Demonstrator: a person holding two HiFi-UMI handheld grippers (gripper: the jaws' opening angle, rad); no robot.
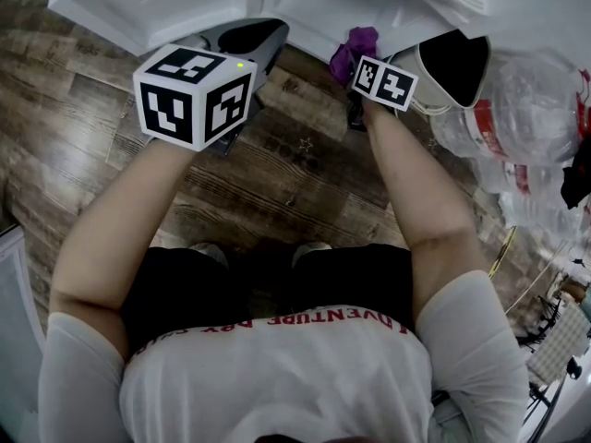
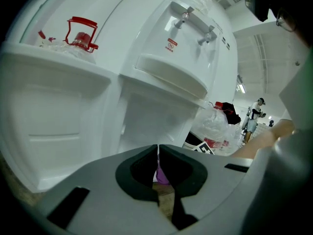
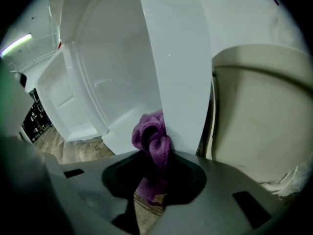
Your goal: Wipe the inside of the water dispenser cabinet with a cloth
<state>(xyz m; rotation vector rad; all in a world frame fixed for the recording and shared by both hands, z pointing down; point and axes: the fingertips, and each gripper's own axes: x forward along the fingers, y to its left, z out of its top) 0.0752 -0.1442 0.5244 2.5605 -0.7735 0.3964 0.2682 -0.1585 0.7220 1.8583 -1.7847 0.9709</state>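
Observation:
The purple cloth (image 3: 152, 140) is bunched between the jaws of my right gripper (image 3: 155, 166), which is shut on it. The cloth rests against the front edge of the white side wall (image 3: 172, 67) of the water dispenser, beside the open cabinet (image 3: 93, 77). In the head view the cloth (image 1: 355, 47) shows just beyond the right gripper (image 1: 362, 70), at the dispenser's foot. My left gripper (image 2: 158, 152) is shut with nothing in it and points at the dispenser's front (image 2: 166, 77). In the head view the left gripper (image 1: 247, 42) sits left of the right one.
The open white cabinet door (image 2: 54, 106) stands at the left, with a red-capped item (image 2: 80, 33) on top. Large clear water bottles (image 1: 517, 109) lie to the right on the wooden floor (image 1: 295, 164). People stand far off in the room (image 2: 254, 114).

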